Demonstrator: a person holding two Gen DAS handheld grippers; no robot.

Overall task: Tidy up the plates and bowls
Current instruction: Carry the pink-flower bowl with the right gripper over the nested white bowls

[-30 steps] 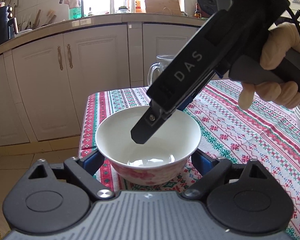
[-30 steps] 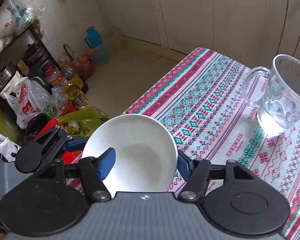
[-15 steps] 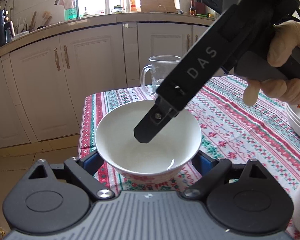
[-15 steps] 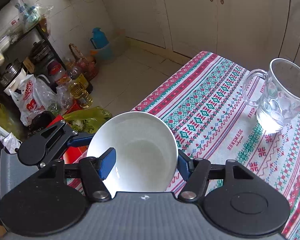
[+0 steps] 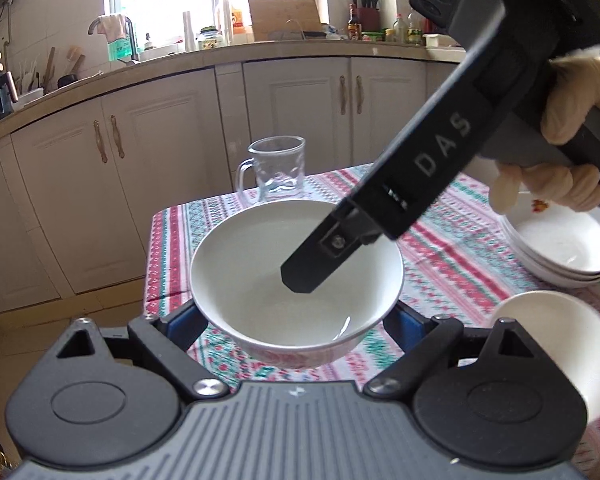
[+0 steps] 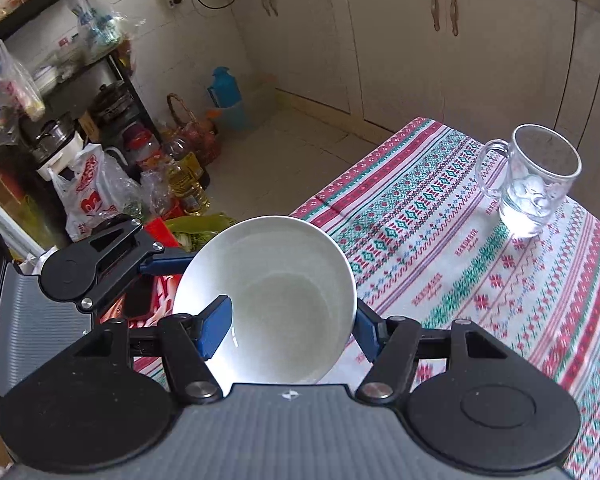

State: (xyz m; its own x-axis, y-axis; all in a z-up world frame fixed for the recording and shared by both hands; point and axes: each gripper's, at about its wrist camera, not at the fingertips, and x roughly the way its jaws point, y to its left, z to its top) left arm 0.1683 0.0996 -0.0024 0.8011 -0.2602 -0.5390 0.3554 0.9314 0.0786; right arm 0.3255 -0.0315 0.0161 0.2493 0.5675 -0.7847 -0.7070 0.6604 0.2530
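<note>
A white glazed bowl [image 5: 296,280], round and deep with a red floral band low on its outer wall, sits between the blue pads of the left gripper [image 5: 296,322]. Its jaws stand wide around the bowl's sides; whether the pads press the wall I cannot tell. The bowl is at the near corner of the worktop [image 5: 452,252], which is covered by a woven cloth in red, green and white stripes of small geometric motifs.

The right gripper [image 6: 290,330] grips the same bowl [image 6: 272,304] at its rim: one blue finger [image 6: 216,326] lies inside against the smooth inner wall, the other is outside the rim on the opposite side of the wall. From the left wrist view this finger shows as a black, flat-sided bar [image 5: 320,258] reaching down into the bowl, below a matte body marked "DAS", held by a gloved hand [image 5: 560,140].

A clear glass mug [image 5: 276,170] with a loop handle and dimpled lower wall stands upright further back on the cloth, well apart from the bowl. To the right lies a stack of shallow white plates [image 5: 560,252], one with a small floral print near its rim. Nearer, at the right edge, is another white bowl [image 5: 560,344], blurred, partly behind the left gripper's housing.
</note>
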